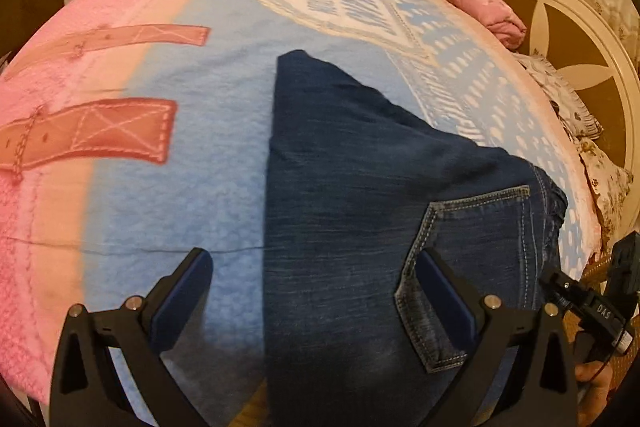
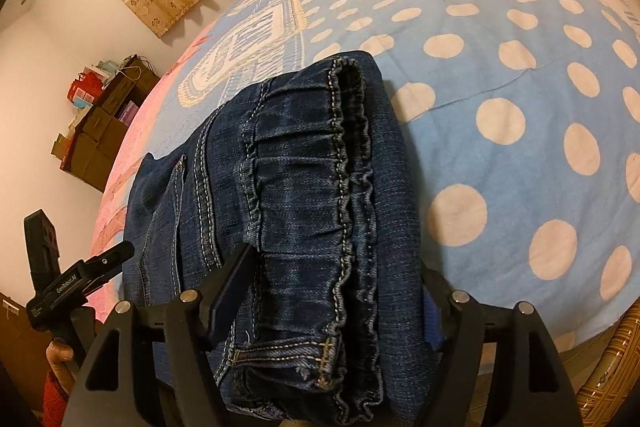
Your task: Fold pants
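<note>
Dark blue jeans (image 1: 360, 211) lie folded on the bed, back pocket (image 1: 460, 279) up, near the front edge. My left gripper (image 1: 312, 267) is open just above them, one finger over the blanket, one over the pocket. In the right wrist view the elastic waistband end (image 2: 320, 187) of the jeans sits between the fingers of my right gripper (image 2: 336, 279). The jaws stand wide on either side of the folded stack; the right finger is mostly hidden behind denim. The left gripper also shows in the right wrist view (image 2: 76, 283).
The bed carries a pink and blue blanket (image 1: 180, 147) with white dots (image 2: 500, 123). Pink clothes (image 1: 488, 7) and a patterned cloth (image 1: 560, 99) lie by the headboard (image 1: 580, 39). Shelves with boxes (image 2: 104, 123) stand by the wall. A wicker edge (image 2: 612, 379) sits below the bed.
</note>
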Demonstrator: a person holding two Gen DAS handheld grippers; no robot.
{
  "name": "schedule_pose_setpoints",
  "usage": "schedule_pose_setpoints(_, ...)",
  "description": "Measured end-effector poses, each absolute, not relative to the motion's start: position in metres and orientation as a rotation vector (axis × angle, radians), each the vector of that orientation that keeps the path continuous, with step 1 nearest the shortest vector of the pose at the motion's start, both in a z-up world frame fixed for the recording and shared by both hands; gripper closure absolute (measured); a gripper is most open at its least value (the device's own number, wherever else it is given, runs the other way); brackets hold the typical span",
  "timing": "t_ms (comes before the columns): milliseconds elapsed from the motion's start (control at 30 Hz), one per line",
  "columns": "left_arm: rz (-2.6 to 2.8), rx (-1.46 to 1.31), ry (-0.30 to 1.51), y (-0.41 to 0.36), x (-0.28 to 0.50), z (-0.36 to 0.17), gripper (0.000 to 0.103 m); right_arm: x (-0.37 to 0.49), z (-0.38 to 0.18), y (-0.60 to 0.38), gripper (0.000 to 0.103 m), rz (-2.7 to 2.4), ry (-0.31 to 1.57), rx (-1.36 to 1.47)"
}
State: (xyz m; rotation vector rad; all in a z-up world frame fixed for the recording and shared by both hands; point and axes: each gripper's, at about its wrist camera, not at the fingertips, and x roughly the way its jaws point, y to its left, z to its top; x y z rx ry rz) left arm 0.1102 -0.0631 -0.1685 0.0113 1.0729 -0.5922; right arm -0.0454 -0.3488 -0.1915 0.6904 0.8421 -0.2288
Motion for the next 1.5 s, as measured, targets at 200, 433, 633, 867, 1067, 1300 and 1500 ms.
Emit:
schedule_pose_setpoints(200, -0.728, 0.045, 1.062, -0.076, 0.094, -0.165, 0.015, -0.046, -0.192, -0.349, 0.029, -0.225, 0.837, 0.698)
schedule_pose_setpoints(433, -0.734, -0.198, 1.127, -0.045, 0.114, -0.168, 0.062, -0.047, -0.193, -0.350, 0.029, -0.221, 0.833, 0.705)
schedule_pose_setpoints(633, -0.715, -0.247, 1.125, -0.041, 0.116, -0.169, 0.064, -0.048, -0.193, -0.351, 0.029, -0.218, 0.830, 0.710)
schedule_pose_setpoints(867, -0.745, -0.125, 1.088, -0.059, 0.113, -0.169, 0.031, -0.050, -0.193, -0.353, 0.029, -0.214, 0.827, 0.714)
schedule_pose_setpoints(1067, -0.899, -0.055, 1.077, -0.073, 0.090, -0.160, 0.055, -0.050, -0.193, -0.354, 0.028, -0.213, 0.824, 0.718)
schedule_pose_setpoints(1300, -0.917, -0.354, 1.184, -0.047, 0.118, -0.175, 0.079, -0.051, -0.193, -0.355, 0.028, -0.209, 0.821, 0.724)
schedule_pose_setpoints(1500, -0.794, -0.153, 1.112, -0.060, 0.107, -0.166, 0.064, -0.054, -0.194, -0.357, 0.028, -0.202, 0.811, 0.734)
